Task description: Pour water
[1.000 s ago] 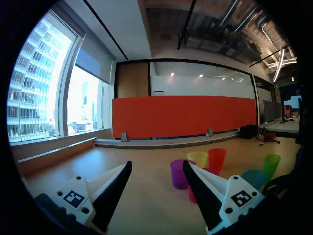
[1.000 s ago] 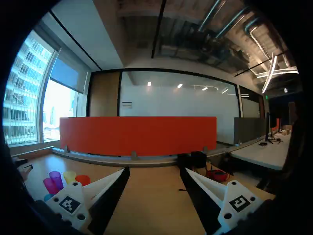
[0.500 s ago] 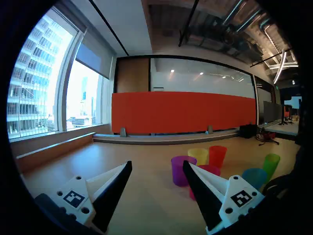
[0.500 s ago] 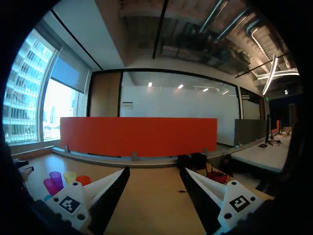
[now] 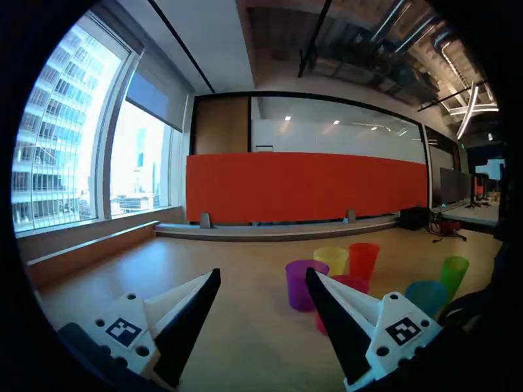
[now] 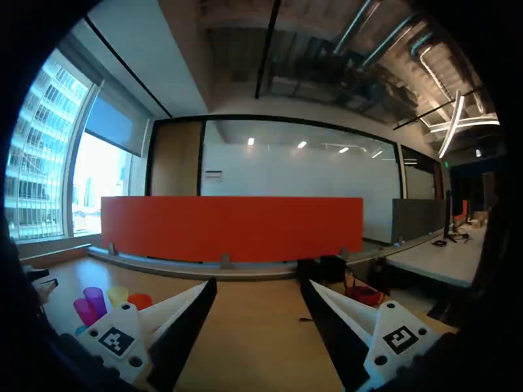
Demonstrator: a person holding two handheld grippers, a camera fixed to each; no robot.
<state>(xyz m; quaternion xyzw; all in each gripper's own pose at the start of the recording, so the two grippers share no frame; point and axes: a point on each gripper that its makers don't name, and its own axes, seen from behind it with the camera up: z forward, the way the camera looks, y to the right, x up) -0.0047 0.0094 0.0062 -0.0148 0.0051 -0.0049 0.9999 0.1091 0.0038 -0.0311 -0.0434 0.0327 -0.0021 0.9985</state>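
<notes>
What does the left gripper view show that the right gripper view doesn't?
In the left gripper view: the left tongs, open, and a green cup close ahead on the right. In the right gripper view: the right tongs, open. In both: the orange partition, the tall windows, the wooden surface, a white desk at the right, and the purple cup, yellow cup and red cup, near in the left gripper view, small at far left in the right gripper view.
</notes>
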